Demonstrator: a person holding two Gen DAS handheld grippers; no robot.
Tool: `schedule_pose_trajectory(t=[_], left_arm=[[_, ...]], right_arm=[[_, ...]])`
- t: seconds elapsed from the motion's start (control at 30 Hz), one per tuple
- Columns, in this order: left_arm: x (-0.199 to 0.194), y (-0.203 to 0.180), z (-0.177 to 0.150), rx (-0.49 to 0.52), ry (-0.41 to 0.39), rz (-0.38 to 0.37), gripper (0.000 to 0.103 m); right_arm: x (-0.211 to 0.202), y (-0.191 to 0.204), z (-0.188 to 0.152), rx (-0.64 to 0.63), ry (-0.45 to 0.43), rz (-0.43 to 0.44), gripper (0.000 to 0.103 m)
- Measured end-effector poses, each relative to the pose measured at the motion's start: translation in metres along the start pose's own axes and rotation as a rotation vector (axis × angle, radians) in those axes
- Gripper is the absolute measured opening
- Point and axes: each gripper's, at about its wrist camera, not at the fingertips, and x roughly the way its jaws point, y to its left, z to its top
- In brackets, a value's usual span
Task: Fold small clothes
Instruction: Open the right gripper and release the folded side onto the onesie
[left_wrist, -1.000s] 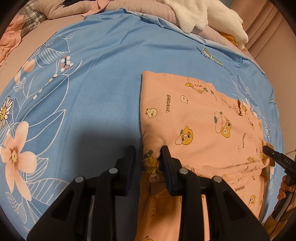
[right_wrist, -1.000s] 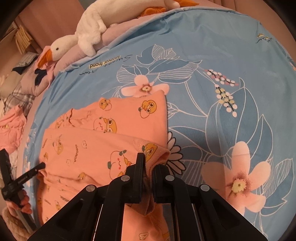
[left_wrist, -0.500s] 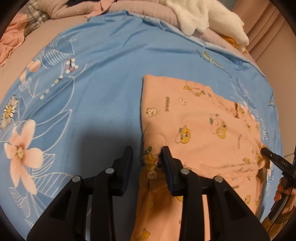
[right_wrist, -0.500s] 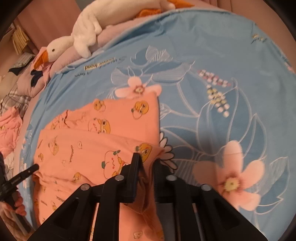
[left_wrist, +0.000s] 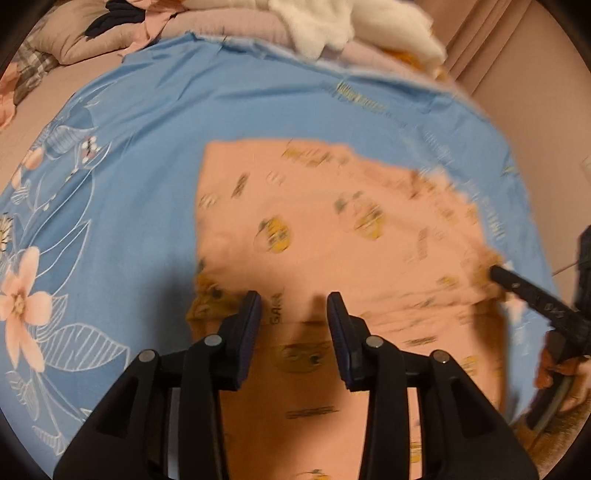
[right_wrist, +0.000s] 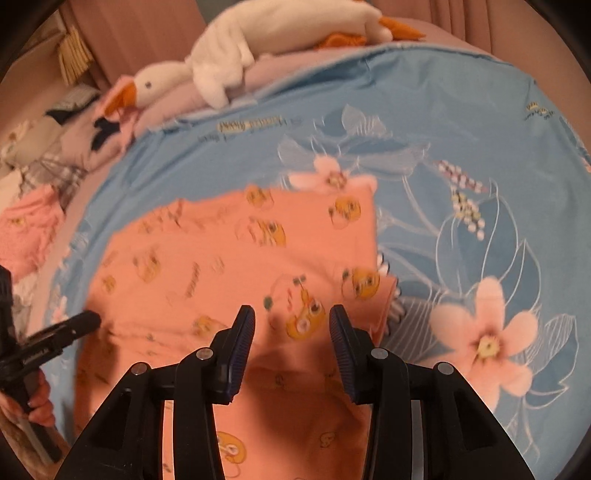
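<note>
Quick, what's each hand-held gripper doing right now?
Left hand-held gripper: open, holding nothing, above the peach cartoon-print cotton garment.
Right hand-held gripper: open, holding nothing.

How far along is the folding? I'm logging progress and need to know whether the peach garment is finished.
One fold looks done: the peach garment lies doubled on the blue floral sheet, a layer edge crossing it near the jaws. Nothing is in hand: the left gripper and right gripper both hover open above it. Probably left: another fold to make it compact, plus the pink clothes heaped beside the sheet.
</note>
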Motion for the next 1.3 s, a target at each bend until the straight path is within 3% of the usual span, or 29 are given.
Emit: schedule_pose_trajectory(t=[0.43, 0.77, 0.83, 0.93, 1.03, 1.1, 1.17, 1.3], left_arm=[[0.006, 0.002, -0.009, 0.017, 0.000, 0.012, 0.035], [-0.006, 0.018, -0.016, -0.100, 0.029, -0.090, 0.036], [-0.013, 0.018, -0.019, -0.102, 0.023, -0.090, 0.040], [-0.029, 0.016, -0.023, -0.097, -0.013, -0.089, 0.060], [-0.051, 0.013, -0.024, -0.087, -0.067, -0.093, 0.064], [-0.064, 0.012, -0.025, -0.099, -0.090, -0.127, 0.076], [-0.076, 0.011, -0.027, -0.103, -0.119, -0.151, 0.085], [-0.100, 0.006, -0.034, -0.093, -0.178, -0.144, 0.092]], right_arm=[[0.006, -0.006, -0.018, 0.021, 0.026, -0.002, 0.041], [-0.001, -0.010, -0.025, 0.055, 0.015, 0.007, 0.041], [-0.003, -0.010, -0.026, 0.056, 0.012, -0.003, 0.041], [-0.011, -0.010, -0.026, 0.060, 0.000, -0.027, 0.041], [-0.026, -0.010, -0.024, 0.066, -0.033, -0.024, 0.041], [-0.036, -0.009, -0.023, 0.064, -0.063, -0.026, 0.047], [-0.050, -0.005, -0.023, 0.058, -0.106, -0.018, 0.064], [-0.073, 0.006, -0.023, 0.020, -0.170, 0.001, 0.069]])
